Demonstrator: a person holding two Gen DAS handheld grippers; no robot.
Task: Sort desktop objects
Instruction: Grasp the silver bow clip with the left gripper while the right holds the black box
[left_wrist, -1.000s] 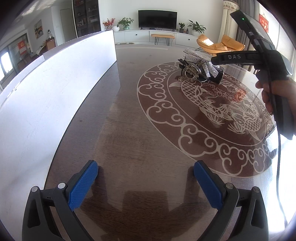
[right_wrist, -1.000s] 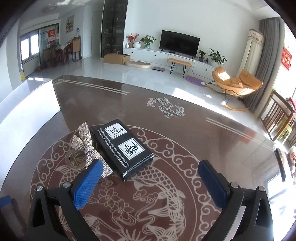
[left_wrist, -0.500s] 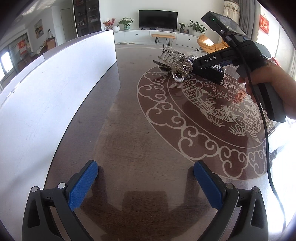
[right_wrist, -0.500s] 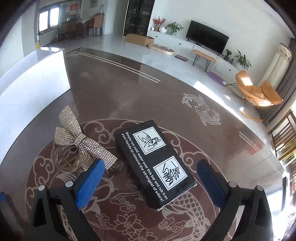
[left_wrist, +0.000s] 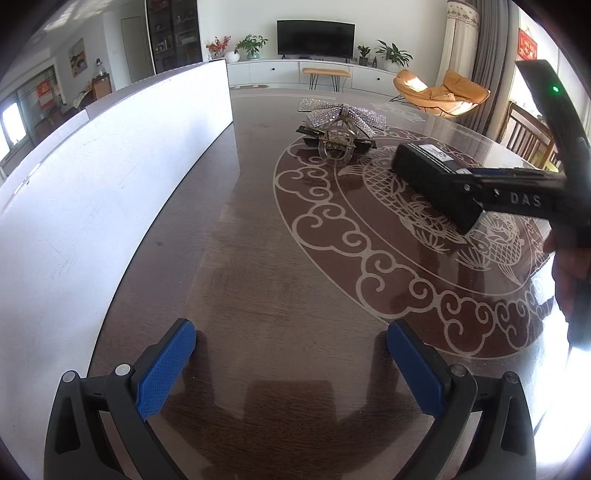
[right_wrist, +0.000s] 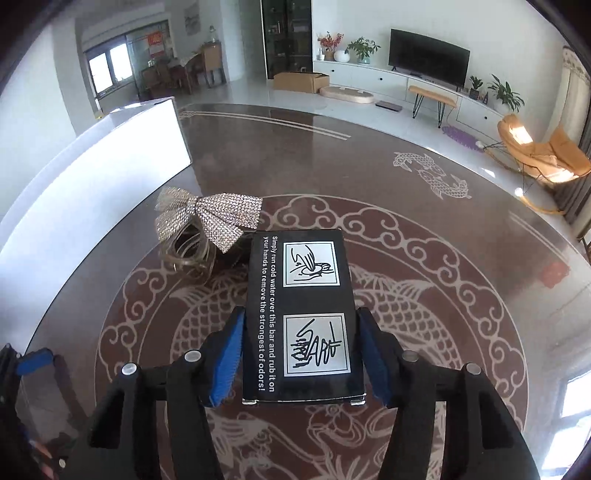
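Home living room: television (right_wrist: 428, 57), lounge chair (right_wrist: 543, 155), houseplants (right_wrist: 364, 46).

Black-framed right claw (right_wrist: 301, 354) has blue ribbed pads (right_wrist: 225, 360) and silver screws.

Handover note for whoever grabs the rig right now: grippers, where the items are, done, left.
Right gripper: jaws closing around the black box, one blue pad on each long side; the box is on the table, not lifted.
Left gripper: open, empty, low over bare table near the white bin.
Rhinestone bow hair clip: on the table just left of and behind the box's far end.
Done: nothing visibly sorted yet.
Left: finish the grip, lift the box, probably move it to the white bin; then the hair clip.
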